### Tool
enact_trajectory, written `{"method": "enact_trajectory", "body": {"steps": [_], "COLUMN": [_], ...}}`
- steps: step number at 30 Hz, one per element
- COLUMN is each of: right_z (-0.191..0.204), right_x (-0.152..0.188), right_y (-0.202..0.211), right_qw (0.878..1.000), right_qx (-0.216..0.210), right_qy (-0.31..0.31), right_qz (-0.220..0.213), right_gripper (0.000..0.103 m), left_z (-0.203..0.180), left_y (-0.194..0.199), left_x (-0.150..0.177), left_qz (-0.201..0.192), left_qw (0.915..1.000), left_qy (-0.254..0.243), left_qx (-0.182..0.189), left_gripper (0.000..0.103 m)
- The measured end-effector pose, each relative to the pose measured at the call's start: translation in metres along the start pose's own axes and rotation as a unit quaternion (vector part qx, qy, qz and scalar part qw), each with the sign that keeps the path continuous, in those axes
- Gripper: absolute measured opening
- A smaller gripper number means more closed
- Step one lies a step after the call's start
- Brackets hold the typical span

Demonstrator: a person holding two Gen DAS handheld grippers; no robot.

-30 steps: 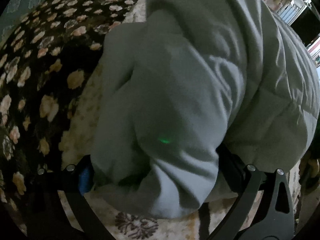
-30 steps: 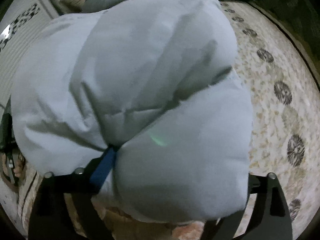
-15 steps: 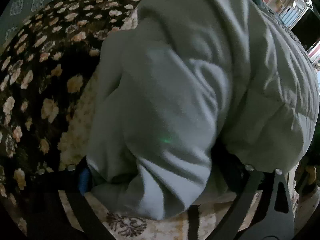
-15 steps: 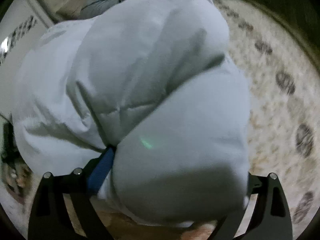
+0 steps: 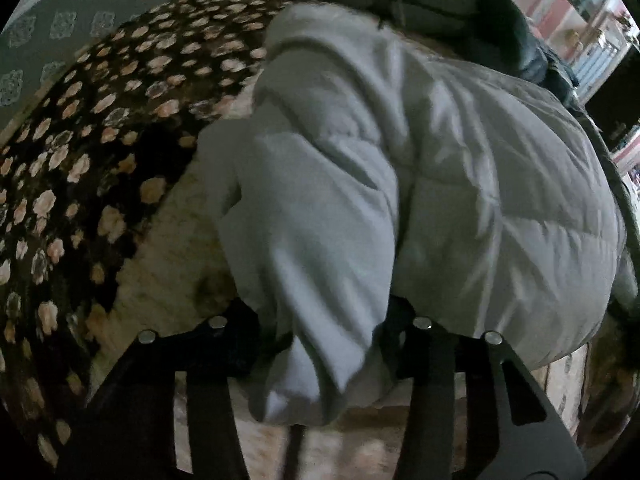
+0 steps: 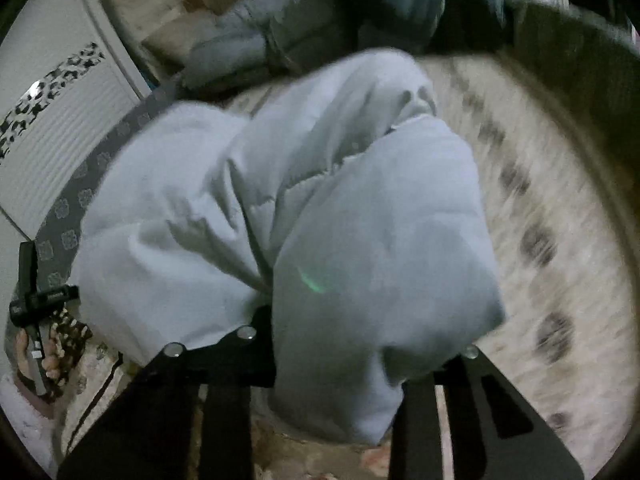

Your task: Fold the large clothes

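Note:
A pale grey quilted puffer jacket (image 5: 460, 184) lies bunched on a patterned rug and fills both views; it also shows in the right wrist view (image 6: 280, 208). My left gripper (image 5: 320, 340) is shut on a fold of its sleeve, which hangs down between the black fingers. My right gripper (image 6: 340, 360) is shut on a thick padded fold of the same jacket, which bulges over the fingers. The fingertips of both grippers are hidden by the fabric.
A dark floral rug border (image 5: 80, 160) runs along the left, with the beige rug centre (image 6: 560, 220) under the jacket. Folded grey and dark clothes (image 6: 280, 32) lie behind. A white cabinet (image 6: 60, 128) stands at left. The other hand-held gripper (image 6: 32, 300) shows at lower left.
Both grippers have pulled back and lifted with the jacket still held. More rug and the clothes pile behind have come into view. The right view is motion-blurred.

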State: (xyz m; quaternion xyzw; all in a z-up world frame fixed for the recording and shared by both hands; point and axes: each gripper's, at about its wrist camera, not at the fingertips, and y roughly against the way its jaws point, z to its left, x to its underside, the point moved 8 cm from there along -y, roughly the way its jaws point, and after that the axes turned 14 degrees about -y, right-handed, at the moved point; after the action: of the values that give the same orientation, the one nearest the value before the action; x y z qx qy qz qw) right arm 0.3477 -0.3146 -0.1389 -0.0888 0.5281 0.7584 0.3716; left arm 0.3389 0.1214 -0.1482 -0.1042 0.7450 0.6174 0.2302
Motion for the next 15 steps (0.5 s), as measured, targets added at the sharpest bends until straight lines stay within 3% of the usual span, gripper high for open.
{"method": "enact_trajectory", "body": {"steps": [4,8,10,12,15], "right_z": [-0.021,-0.083,-0.142,-0.193,-0.244], "right_x": [-0.022,-0.008,0.004,0.022,0.064], "right_y": [0.077,0.161,0.178,0.172,0.141], "right_qw": [0.997,0.991,0.993,0.995,0.995], "right_qx": [0.021,0.057,0.066,0.063,0.037], "right_qy": [0.029,0.034,-0.004,-0.045,-0.089], "right_qz": [-0.069,-0.115,-0.101,-0.066,0.001], "right_gripper": [0.026,0.026,0.026,0.027,0.030], "left_z": [-0.075,-0.164,-0.213,-0.245,-0.255], "left_y": [0.019,0.040,0.039,0.023,0.019], "left_x": [0.016,0.033,0.053,0.069,0.080], "left_qz": [-0.005,-0.027,-0.022,-0.008,0.003], "left_qw": [0.9992,0.9954,0.9919,0.9904,0.9907], "left_qy": [-0.027,-0.058,-0.081,-0.105,-0.117], "left_qx": [0.027,0.072,0.096,0.090,0.069], "left_gripper": [0.043,0.043,0.043,0.044,0.047]}}
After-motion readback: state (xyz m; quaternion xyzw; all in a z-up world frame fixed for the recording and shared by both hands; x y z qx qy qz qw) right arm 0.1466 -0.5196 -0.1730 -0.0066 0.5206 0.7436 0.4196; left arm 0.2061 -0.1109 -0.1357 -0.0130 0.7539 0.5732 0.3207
